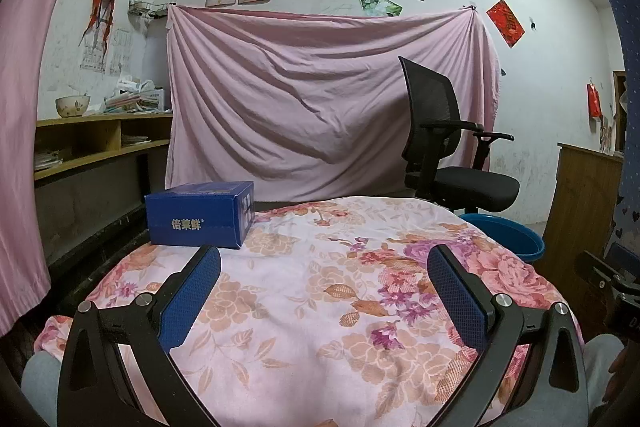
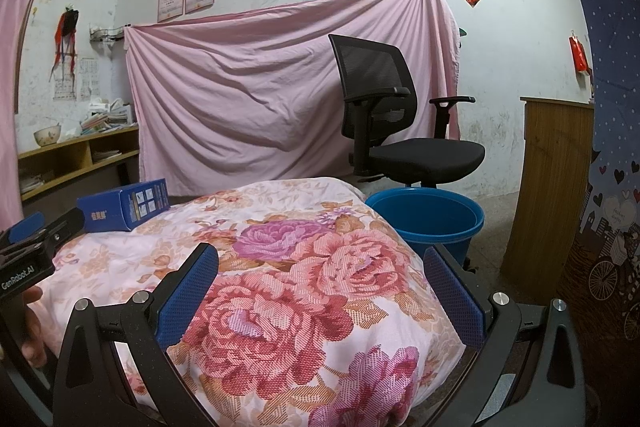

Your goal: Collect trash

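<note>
While hovering low over the flowered cloth (image 1: 320,307), left gripper (image 1: 324,279) with jaws spread wide and empty, nothing between the blue pads (image 1: 192,299). Right gripper (image 2: 320,283) likewise wide open and empty, aimed across the near right corner of the bench toward the blue bucket (image 2: 428,223). Blue box (image 1: 200,213) lying on its long side at the far left edge of the bench, well apart from both grippers; likely the trash to be collected. Nearer the left gripper, so probably that one's pick. Bucket standing on the floor just beside the bench's far right corner, open top up, probably placed there as the bin, within easy reach of the right side. Black office chair (image 1: 452,147) behind the bucket, pink sheet (image 1: 320,99) hung on the wall beyond. No other loose trash visible on the cloth. Nothing picked up yet; wide jaws suited to closing over the box's short faces.
</note>
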`<state>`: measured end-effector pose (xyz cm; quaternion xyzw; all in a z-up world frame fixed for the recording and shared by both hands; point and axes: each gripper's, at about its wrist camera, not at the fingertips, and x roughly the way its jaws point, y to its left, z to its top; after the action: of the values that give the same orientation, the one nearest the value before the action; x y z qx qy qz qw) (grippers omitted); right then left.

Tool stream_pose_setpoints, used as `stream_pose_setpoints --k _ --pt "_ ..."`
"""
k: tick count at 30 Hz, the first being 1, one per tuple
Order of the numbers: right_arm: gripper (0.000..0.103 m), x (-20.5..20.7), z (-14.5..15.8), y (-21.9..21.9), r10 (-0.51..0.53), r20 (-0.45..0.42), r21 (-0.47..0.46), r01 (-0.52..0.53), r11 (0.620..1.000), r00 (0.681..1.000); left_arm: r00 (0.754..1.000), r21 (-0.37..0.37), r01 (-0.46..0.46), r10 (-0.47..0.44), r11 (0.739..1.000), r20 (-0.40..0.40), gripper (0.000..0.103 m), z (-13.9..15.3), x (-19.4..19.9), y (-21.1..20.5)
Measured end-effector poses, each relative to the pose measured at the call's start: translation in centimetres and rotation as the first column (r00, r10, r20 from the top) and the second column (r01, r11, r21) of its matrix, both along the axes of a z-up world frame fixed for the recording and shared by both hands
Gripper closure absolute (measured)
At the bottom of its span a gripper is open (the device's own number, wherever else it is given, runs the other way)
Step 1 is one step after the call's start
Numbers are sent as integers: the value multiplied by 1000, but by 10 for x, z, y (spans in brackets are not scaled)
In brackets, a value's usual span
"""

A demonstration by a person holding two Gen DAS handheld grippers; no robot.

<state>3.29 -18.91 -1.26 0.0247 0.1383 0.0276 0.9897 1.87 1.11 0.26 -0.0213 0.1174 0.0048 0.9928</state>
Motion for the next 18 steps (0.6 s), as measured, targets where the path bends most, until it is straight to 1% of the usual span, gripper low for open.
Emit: stream_pose_setpoints --k 18 --pt "0 -1 -2 2 3 4 2 -3 1000 1000 1000 5 1 -1 1000 5 2 0 2 1"
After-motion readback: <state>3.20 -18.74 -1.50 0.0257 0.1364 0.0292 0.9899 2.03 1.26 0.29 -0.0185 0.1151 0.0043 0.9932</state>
